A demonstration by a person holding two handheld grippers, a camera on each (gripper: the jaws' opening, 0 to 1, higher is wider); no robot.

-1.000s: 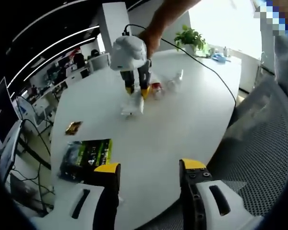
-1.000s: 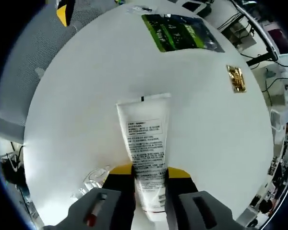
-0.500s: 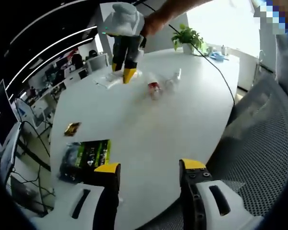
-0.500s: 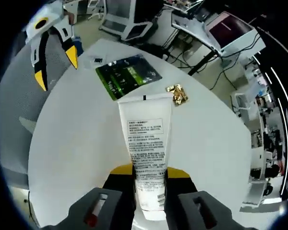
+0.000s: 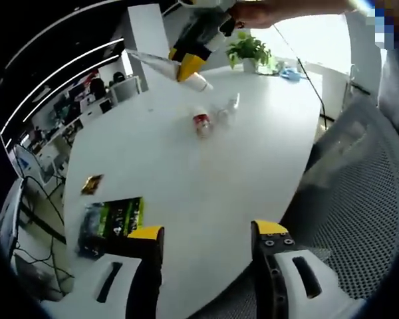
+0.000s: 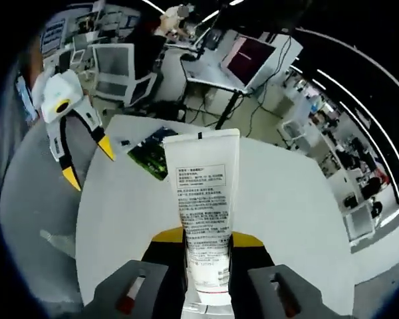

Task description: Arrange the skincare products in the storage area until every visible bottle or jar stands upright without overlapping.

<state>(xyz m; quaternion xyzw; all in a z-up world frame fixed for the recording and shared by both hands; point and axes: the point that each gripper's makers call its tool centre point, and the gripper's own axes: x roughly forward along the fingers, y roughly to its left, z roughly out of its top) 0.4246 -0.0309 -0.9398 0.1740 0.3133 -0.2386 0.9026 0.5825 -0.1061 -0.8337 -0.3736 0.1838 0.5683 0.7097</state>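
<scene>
My right gripper (image 6: 201, 240) is clamped on the white tube (image 6: 201, 211) and has lifted it clear of the table (image 5: 206, 166), where it lay flat a second ago; next job is standing it upright. Left gripper (image 5: 203, 232) unchanged: jaws apart, empty, near the table edge. Small bottles (image 5: 213, 118) still down mid-table.

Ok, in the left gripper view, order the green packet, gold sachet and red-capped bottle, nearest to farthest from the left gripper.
1. Green packet, just off the left jaw.
2. Gold sachet, beyond it, near the table's left edge.
3. Red-capped bottle, mid-table, far side.
</scene>
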